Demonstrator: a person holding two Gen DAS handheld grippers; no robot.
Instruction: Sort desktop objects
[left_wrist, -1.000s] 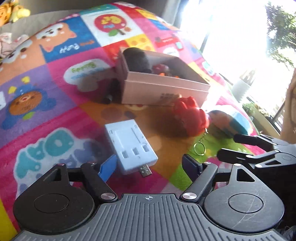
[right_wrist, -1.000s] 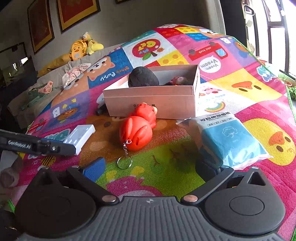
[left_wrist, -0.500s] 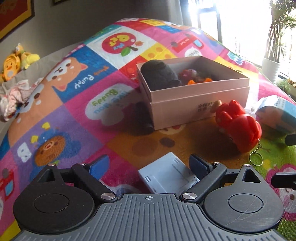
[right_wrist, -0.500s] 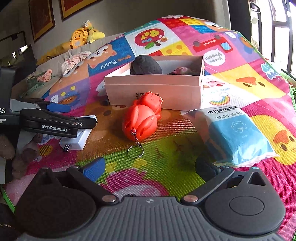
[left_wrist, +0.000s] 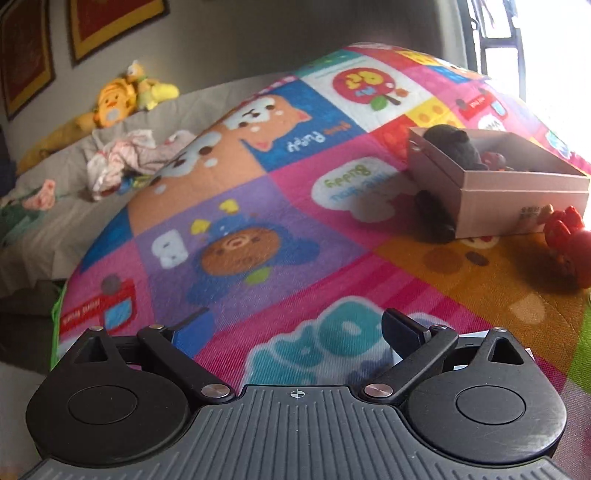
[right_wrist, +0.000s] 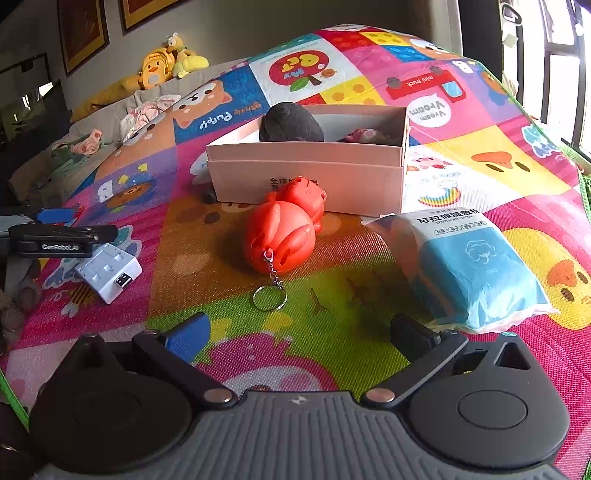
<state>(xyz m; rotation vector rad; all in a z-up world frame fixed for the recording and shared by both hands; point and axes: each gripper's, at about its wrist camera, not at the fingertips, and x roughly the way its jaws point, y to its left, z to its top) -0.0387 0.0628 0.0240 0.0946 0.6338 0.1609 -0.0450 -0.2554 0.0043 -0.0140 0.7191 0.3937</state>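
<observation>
A pink cardboard box (right_wrist: 310, 177) stands on the colourful play mat and holds a black round object (right_wrist: 290, 123) and small toys. A red animal keychain (right_wrist: 282, 232) lies in front of it, its ring toward me. A blue wet-wipe pack (right_wrist: 469, 258) lies to the right. A white charger block (right_wrist: 109, 271) lies at the left, right under my left gripper (right_wrist: 75, 225). My left gripper (left_wrist: 291, 325) is open and empty over the mat; the box (left_wrist: 517, 195) and keychain (left_wrist: 569, 240) are far right. My right gripper (right_wrist: 295, 332) is open and empty, just short of the key ring.
Plush toys (right_wrist: 166, 62) and crumpled clothes (right_wrist: 144, 110) lie on the grey sofa behind the mat. A small dark object (left_wrist: 436, 218) sits beside the box's left wall. A window is at the right.
My left gripper has swung left and back, so the white charger block has slipped out of its view, save for a sliver. My right gripper has moved slightly closer to the keychain.
</observation>
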